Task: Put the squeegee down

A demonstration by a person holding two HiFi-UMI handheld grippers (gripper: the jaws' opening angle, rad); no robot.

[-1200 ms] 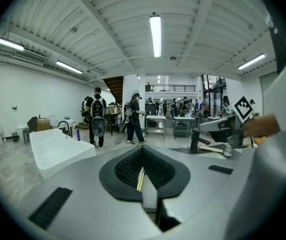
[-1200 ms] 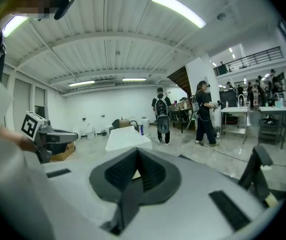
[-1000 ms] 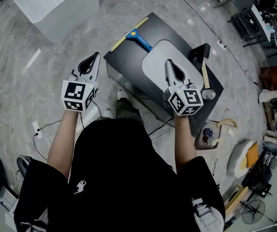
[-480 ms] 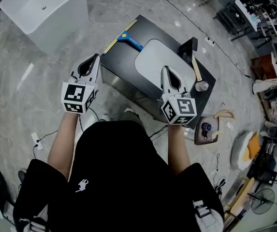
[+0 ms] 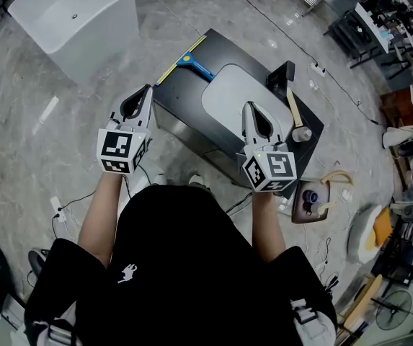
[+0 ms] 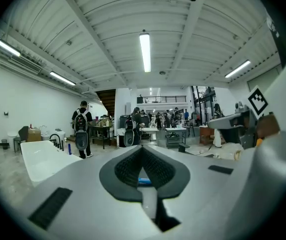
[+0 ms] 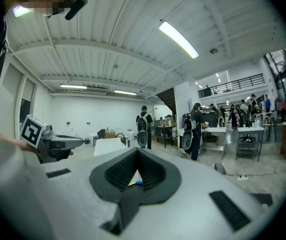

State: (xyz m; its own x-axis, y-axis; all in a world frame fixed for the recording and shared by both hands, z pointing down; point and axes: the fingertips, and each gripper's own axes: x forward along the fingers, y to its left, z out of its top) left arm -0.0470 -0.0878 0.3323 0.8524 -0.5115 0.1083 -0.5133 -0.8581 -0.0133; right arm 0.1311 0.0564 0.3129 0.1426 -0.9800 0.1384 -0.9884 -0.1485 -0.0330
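The squeegee [image 5: 189, 59], with a blue handle and a long yellow blade, lies flat on the far left corner of the black table [image 5: 184, 92], free of both grippers. My left gripper [image 5: 147, 91] hangs left of the table's edge, over the floor, jaws shut and empty. My right gripper [image 5: 249, 107] hovers over the near part of the table, also shut with nothing in it. In the left gripper view the shut jaws [image 6: 142, 148] frame a bit of the blue handle [image 6: 144, 182]. The right gripper view shows shut tips [image 7: 137, 150] the same way.
A pale grey oval panel [image 5: 229, 90] lies in the middle of the table. A mallet [image 5: 295, 119] and a black block [image 5: 281, 73] sit at its right end. A white bathtub [image 5: 76, 13] stands on the floor at far left. Cables and clutter [image 5: 321, 193] lie on the floor to the right.
Both grippers have risen a little and drawn back from the table, staying shut. The squeegee has not moved on the table.
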